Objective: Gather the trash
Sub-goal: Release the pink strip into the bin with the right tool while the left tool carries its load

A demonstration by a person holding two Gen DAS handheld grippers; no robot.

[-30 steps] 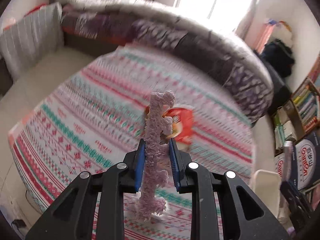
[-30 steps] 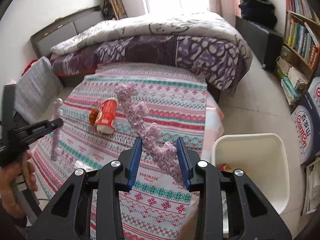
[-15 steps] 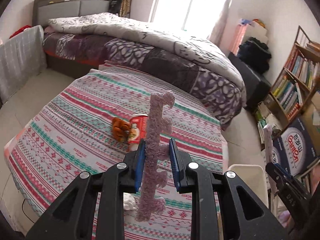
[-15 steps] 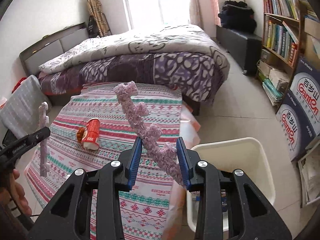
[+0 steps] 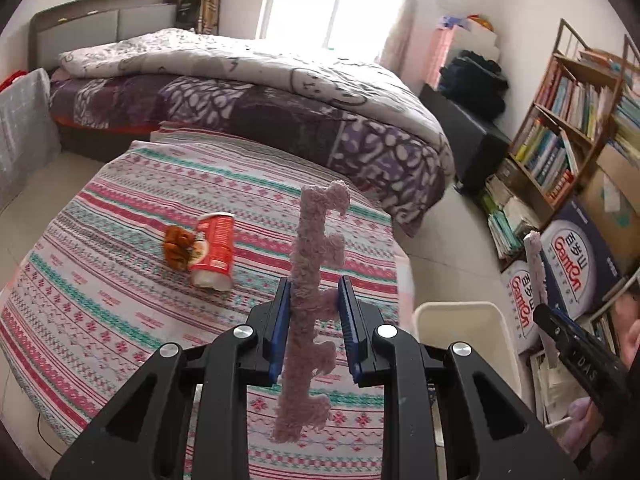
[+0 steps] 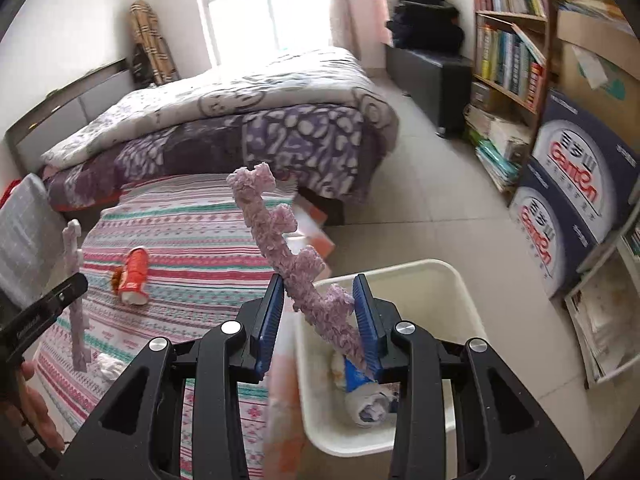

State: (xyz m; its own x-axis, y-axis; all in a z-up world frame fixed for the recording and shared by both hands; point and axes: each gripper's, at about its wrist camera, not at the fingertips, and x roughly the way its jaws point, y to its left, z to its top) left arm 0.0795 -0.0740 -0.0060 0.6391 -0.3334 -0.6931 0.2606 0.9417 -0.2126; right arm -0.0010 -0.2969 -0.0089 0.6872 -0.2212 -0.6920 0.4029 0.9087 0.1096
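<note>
Left gripper: lower centre of the left wrist view; blue pads pinch a pink foam strip that stands nearly upright, its notched edge facing right and its lower end hanging below the jaws.
Right gripper: lower centre of the right wrist view; jaws partly spread and closed on a second pink foam piece that leans to the upper left.
Bin: white plastic tub, lower right of the right wrist view, on the floor just beside the low table; the right gripper's tips hang over its near rim.
Bin contents: a blue-and-white wrapper and crumpled paper on the bottom.
Low table: covered with a striped red, green and white cloth, left and centre of both views.
On the cloth: a red paper cup lying on its side, a small brown lump touching its left side, a white crumpled tissue nearer the front edge.
Boxes: navy, printed, stacked at the right edge.
Bed: purple-and-white quilt, beyond the table.
Bookshelf: upper right, filled with books.
</note>
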